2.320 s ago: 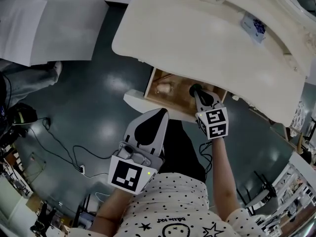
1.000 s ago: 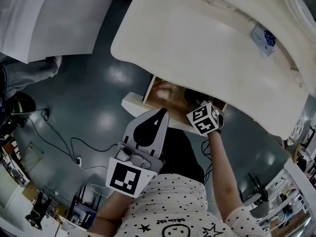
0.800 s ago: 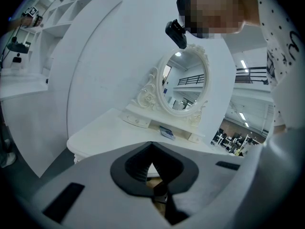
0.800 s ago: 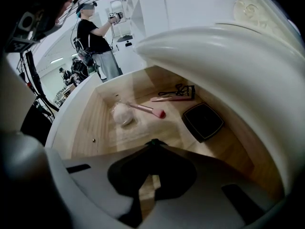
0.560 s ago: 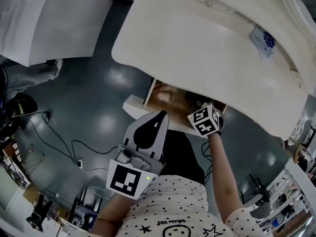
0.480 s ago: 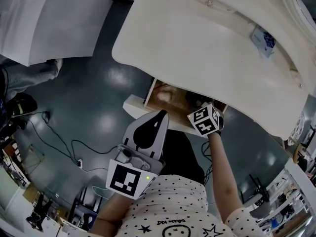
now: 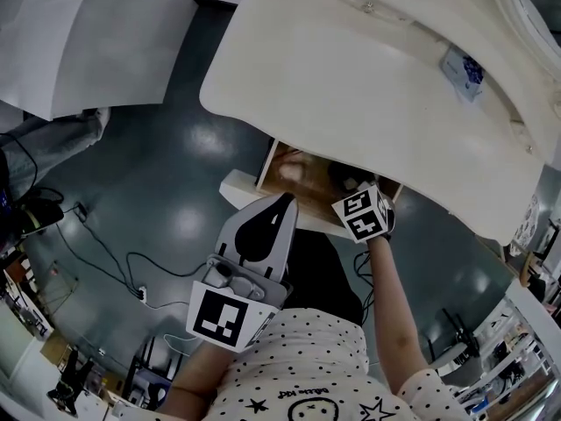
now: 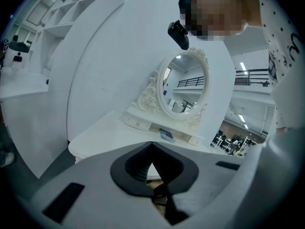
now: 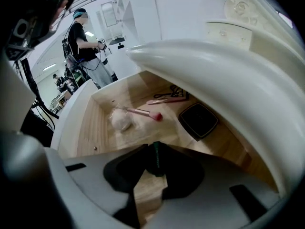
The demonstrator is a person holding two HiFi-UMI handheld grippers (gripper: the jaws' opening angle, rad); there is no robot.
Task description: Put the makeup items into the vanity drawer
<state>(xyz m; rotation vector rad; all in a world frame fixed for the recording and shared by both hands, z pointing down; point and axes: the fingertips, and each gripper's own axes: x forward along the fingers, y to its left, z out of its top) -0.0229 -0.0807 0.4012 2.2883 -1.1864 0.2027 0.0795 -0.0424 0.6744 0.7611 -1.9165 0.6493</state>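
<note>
A dark, glossy floor [image 7: 158, 174] fills the left of the head view. Pale patches of light reflect on it, and thin cables [image 7: 114, 261] trail over its lower left. White panels [image 7: 88, 42] lie at the upper left. In the left gripper view a plain white wall [image 8: 95, 51] rises behind the furniture, and a hall with ceiling lights opens at the right. Far off in the right gripper view stands a person [image 9: 88, 49].

The white vanity table [image 7: 368, 86] spans the upper right of the head view, with a small blue-printed packet [image 7: 460, 62] near its back edge. An ornate oval mirror [image 8: 183, 87] stands upright at the back of the top.

Under the table's front edge the vanity drawer [image 7: 238, 185] is pulled out, showing a light wooden floor. On that floor lie four things:
- a black compact [image 9: 199, 120] toward the right
- a white puff [image 9: 121, 119] toward the left
- a pink-tipped brush [image 9: 143, 112] just beside the puff
- a pink-handled tool with black loops [image 9: 167, 98] near the back wall

The right gripper [image 9: 155, 147] reaches into the drawer, its jaws clenched on a dark slim tube [image 9: 156, 160] with green print. The tube is held over the wooden floor near the front, apart from the other items. The left gripper [image 8: 152, 142] points toward the vanity from in front of the drawer, its jaws closed together with nothing between them. A polka-dot shirt [image 7: 298, 367] shows at the bottom of the head view.
</note>
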